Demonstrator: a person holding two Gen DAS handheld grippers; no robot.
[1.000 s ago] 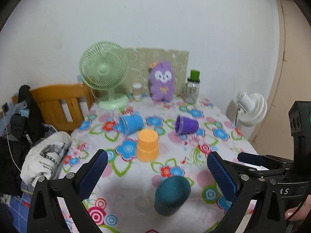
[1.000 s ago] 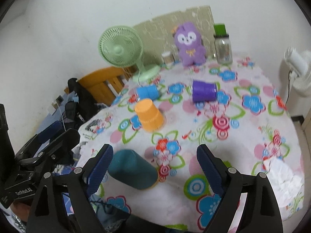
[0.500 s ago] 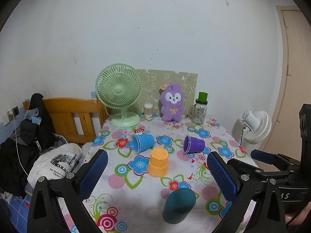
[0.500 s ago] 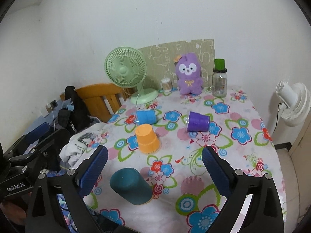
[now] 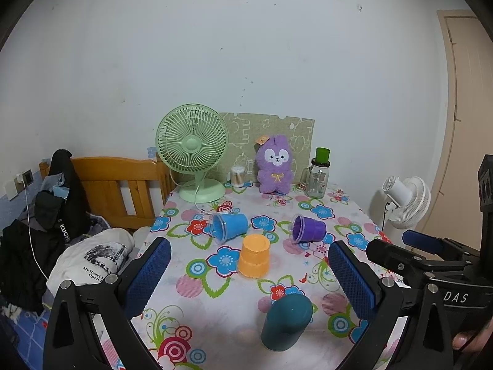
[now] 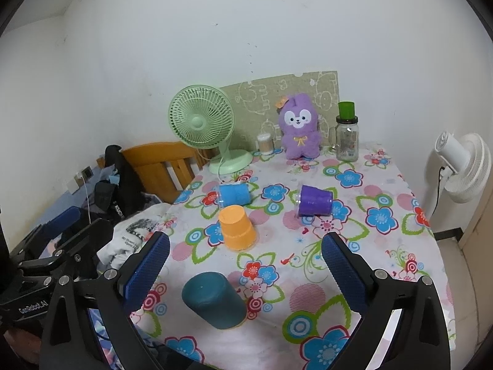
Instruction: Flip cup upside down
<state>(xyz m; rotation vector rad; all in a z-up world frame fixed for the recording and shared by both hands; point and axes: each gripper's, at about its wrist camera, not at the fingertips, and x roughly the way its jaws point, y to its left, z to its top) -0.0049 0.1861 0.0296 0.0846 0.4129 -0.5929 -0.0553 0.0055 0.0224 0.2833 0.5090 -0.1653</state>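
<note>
Four plastic cups sit on the table: teal cup (image 6: 214, 299) (near edge) and orange cup (image 6: 237, 227) stand upside down; blue cup (image 6: 234, 194) and purple cup (image 6: 315, 200) lie sideways mid-table.

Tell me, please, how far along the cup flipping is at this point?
Done: the orange cup and the teal cup stand upside down on the table. In hand: nothing; the left gripper and right gripper are open and empty. Left: the blue cup and purple cup lie on their sides.

four cups (image 5: 254, 260), two fans (image 5: 193, 151), one plush toy (image 5: 275, 168), one jar (image 5: 319, 177)
</note>
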